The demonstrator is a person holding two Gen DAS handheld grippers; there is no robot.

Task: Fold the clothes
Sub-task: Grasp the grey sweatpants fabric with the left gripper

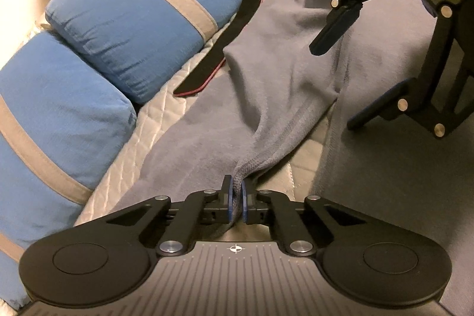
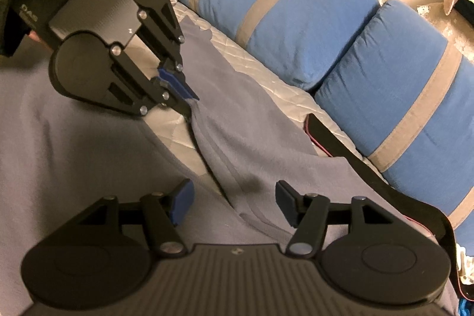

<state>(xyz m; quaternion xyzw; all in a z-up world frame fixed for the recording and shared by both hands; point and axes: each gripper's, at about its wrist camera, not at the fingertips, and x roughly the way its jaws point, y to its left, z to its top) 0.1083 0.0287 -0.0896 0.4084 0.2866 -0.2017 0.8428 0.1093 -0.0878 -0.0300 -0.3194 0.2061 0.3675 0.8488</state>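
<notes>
Quilted white bedcover point(image 1: 166, 111) carries two blue pillows point(image 1: 142, 19) with grey stripes. Beside them a grey garment point(image 1: 281, 64) lies spread, touching a black strap point(image 1: 234, 34). One left gripper point(image 1: 236, 197) pinches its bunched hem; the right gripper point(image 2: 234, 205) hovers above it, fingers apart, empty.

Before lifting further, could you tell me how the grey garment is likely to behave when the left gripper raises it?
Probably floppy: the grey garment bunches into folds where the left gripper pinches its ribbed edge. It likely drapes and trails over the bed. The fleecy surface suggests little slipping.
</notes>
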